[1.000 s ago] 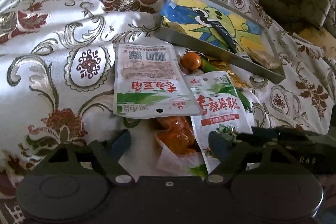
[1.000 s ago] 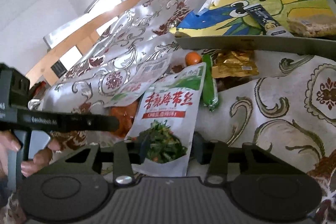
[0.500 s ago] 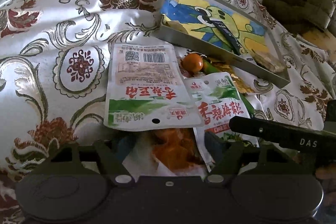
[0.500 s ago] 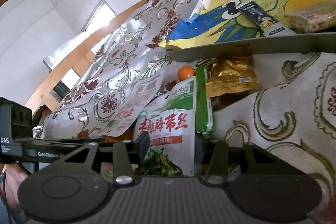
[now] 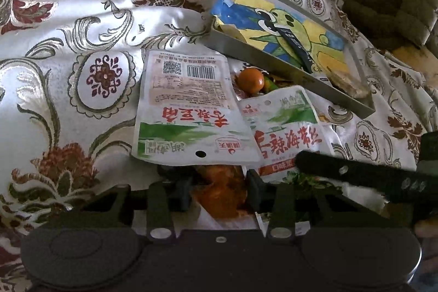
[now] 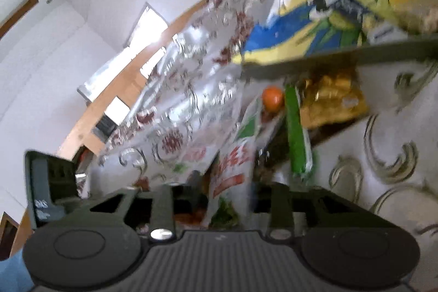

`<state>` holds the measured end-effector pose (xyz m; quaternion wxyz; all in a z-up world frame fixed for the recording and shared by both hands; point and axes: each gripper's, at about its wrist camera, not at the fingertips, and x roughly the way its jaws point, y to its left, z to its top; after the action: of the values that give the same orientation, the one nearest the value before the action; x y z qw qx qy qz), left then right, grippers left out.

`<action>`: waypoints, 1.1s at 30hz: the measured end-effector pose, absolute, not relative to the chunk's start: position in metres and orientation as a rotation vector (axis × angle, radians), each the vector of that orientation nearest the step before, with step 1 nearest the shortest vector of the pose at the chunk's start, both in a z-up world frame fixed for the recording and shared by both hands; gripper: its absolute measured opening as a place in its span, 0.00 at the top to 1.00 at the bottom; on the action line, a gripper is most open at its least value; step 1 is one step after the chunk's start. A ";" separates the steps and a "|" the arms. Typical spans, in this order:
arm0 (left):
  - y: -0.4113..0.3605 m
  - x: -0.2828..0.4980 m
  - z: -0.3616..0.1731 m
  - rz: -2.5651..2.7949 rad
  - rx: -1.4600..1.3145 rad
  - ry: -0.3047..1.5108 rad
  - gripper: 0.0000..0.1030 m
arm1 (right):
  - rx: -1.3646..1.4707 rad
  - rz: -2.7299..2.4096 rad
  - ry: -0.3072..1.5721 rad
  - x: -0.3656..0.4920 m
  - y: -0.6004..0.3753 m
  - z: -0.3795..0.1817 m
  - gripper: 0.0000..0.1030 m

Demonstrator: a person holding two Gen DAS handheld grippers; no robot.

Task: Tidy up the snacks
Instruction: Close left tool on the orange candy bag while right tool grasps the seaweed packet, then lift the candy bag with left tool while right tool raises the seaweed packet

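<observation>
Satin brocade cloth (image 5: 90, 26), glossy silver with maroon florals, covers the whole surface. On it a shallow grey rectangular tray (image 5: 262, 56), cartoon-print liner inside, dark slim packet lying across it. Flat white foil pouch (image 5: 189, 111) lies back side up, just in front of the tray; seaweed pouch (image 5: 284, 133) is tucked under its right edge. Small round orange (image 5: 250, 80) sits between pouches and tray.

Left gripper (image 5: 219, 189): jaws just closed in, pads pressing a clear soft bag of orange snack (image 5: 219, 196). Right gripper (image 6: 224, 199): clamped on the seaweed pouch's lower end, pouch tilted up; that view is blurred.
</observation>
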<state>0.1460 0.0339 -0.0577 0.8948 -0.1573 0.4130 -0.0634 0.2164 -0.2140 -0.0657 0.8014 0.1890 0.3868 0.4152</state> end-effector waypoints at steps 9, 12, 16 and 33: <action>0.025 0.144 -0.055 -0.098 -0.295 0.859 0.63 | 0.410 0.836 0.826 0.216 -0.216 -0.067 0.80; 0.020 0.138 -0.052 -0.080 -0.303 0.847 0.67 | 0.393 0.850 0.810 0.212 -0.214 -0.062 0.86; 0.014 0.128 -0.050 -0.042 -0.330 0.838 0.67 | 0.296 0.841 0.779 0.201 -0.211 -0.044 0.89; -0.011 0.079 -0.037 0.021 -0.404 0.863 0.69 | 0.156 0.697 0.740 0.158 -0.243 -0.005 0.91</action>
<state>0.0788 -0.0110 -0.0372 0.8886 -0.1947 0.4152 0.0100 0.1575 -0.2434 -0.0049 0.8706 0.0745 0.3541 0.3333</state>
